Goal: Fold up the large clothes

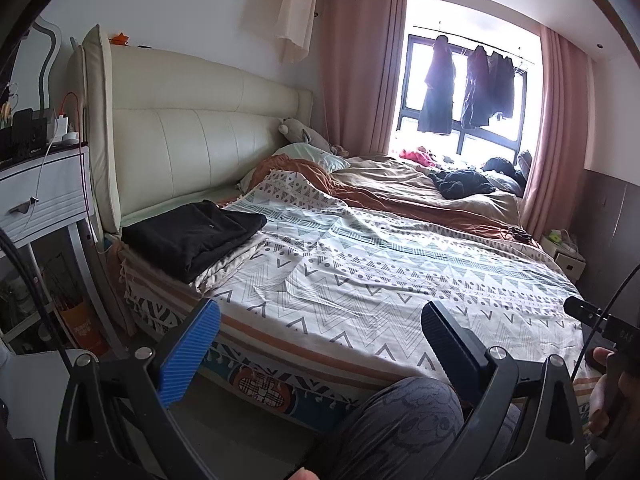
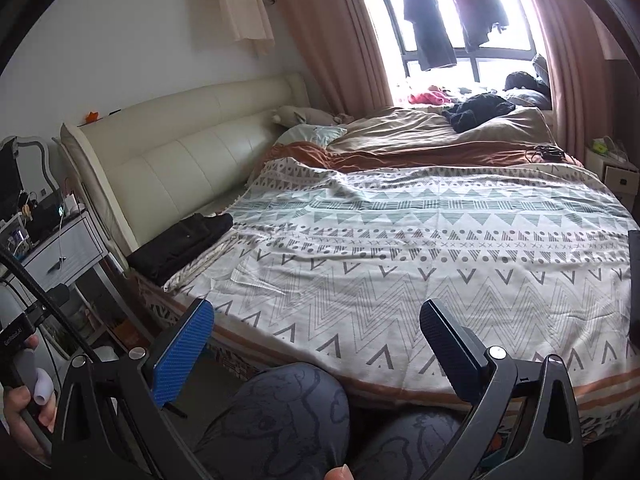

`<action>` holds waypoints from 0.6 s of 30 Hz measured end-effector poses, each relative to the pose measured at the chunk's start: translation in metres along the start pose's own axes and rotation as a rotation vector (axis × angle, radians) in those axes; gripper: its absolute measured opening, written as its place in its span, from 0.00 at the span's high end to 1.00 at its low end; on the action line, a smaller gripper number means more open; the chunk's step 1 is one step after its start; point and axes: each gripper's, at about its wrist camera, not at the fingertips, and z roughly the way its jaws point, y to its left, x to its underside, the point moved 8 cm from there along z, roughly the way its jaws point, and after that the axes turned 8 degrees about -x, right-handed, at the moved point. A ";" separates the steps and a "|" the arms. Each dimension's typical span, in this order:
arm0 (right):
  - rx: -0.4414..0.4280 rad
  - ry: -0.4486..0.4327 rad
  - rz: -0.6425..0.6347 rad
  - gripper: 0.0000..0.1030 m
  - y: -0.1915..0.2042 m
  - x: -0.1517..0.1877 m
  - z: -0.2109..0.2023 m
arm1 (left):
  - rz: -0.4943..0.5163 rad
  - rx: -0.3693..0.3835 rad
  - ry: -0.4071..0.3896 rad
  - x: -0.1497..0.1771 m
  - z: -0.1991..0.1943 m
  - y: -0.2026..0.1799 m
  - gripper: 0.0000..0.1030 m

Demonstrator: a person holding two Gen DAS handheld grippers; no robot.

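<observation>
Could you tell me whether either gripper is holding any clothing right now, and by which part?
Nothing is held: the left gripper and right gripper are both open above the bed.

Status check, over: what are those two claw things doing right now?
Left gripper open, empty. Right gripper open, empty. Folded black garment by headboard. Patterned bedspread ahead, unobstructed.

The left tongs (image 1: 320, 334) hang spread wide and empty over the near edge of the bed (image 1: 400, 280). A folded black garment (image 1: 192, 236) lies at the bed's head-end corner, beside the cream headboard (image 1: 192, 136). A crumpled dark garment (image 1: 460, 184) lies at the far edge, near the window (image 1: 464, 80).
</observation>
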 end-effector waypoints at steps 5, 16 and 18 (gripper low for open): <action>-0.006 0.008 0.003 0.00 0.000 0.001 0.002 | 0.008 -0.004 0.002 0.001 0.001 0.000 0.00; 0.000 0.017 0.009 0.00 0.001 0.000 0.004 | 0.002 -0.002 0.001 0.000 0.000 0.004 0.00; -0.002 0.015 0.012 0.00 0.000 0.000 0.003 | 0.007 0.007 -0.003 0.000 -0.002 0.002 0.00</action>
